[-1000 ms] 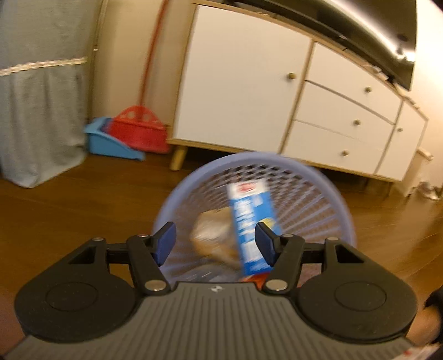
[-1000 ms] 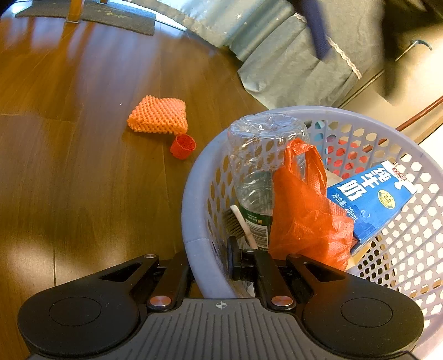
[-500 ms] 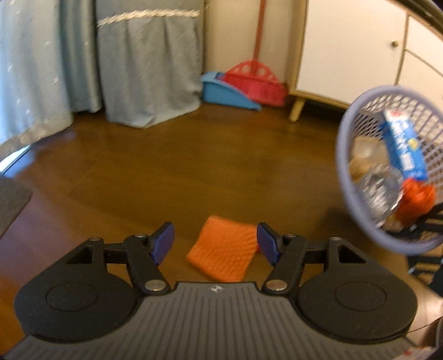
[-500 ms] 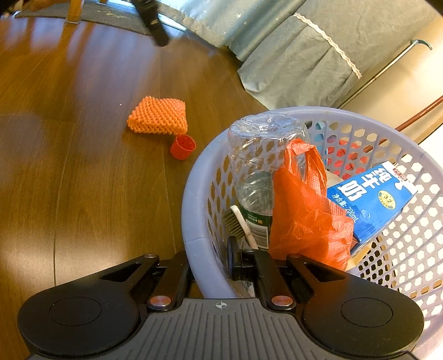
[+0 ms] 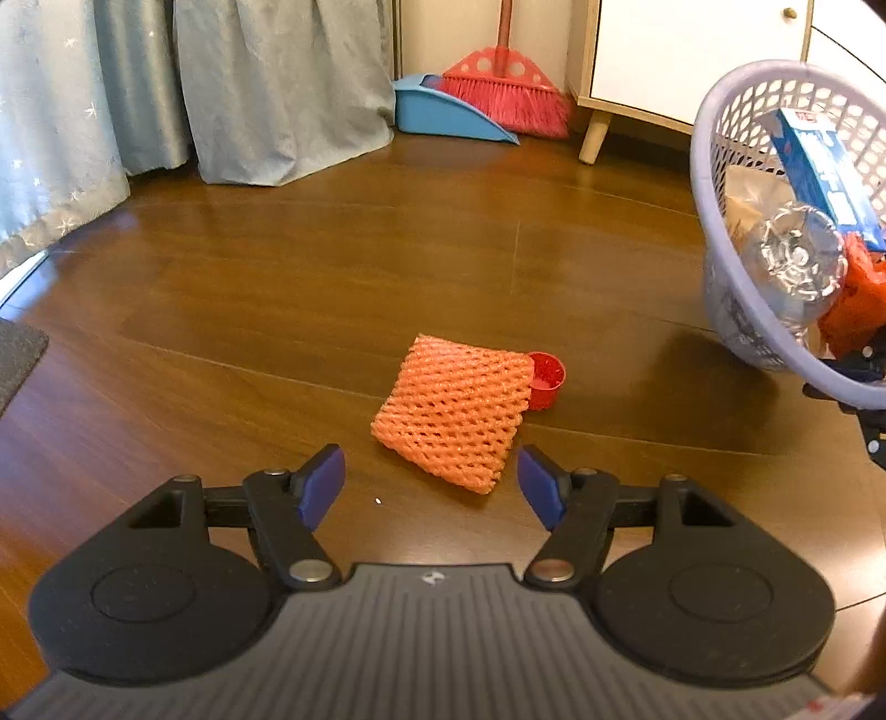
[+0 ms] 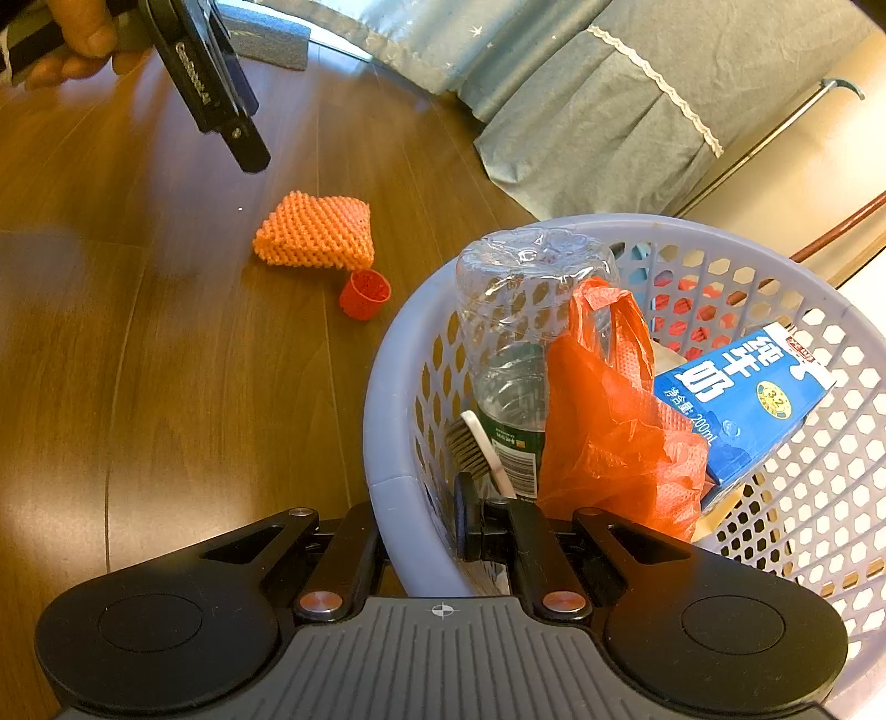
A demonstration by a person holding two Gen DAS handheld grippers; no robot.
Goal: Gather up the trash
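Note:
An orange foam net [image 5: 457, 412] lies on the wooden floor with a small red cap [image 5: 545, 379] touching its far right corner. My left gripper [image 5: 432, 487] hangs open just short of the net, nothing between its blue pads. My right gripper [image 6: 421, 520] is shut on the rim of the lilac basket [image 6: 390, 487], held off the floor. The basket holds a clear plastic bottle [image 6: 520, 310], an orange bag [image 6: 614, 421], a blue milk carton [image 6: 742, 399] and a toothbrush [image 6: 476, 443]. In the right wrist view the net [image 6: 315, 232] and cap [image 6: 362, 293] lie left of the basket, with the left gripper [image 6: 243, 149] above them.
Grey curtains [image 5: 221, 83] hang at the back left. A blue dustpan [image 5: 443, 111] and red broom [image 5: 509, 94] lean by a white cabinet [image 5: 692, 50] on wooden legs. A dark mat edge [image 5: 16, 354] shows at the far left. A hand [image 6: 72, 44] holds the left gripper.
My left gripper swung from over the basket to the left and down toward the orange net, staying open. The right gripper and basket have kept still.

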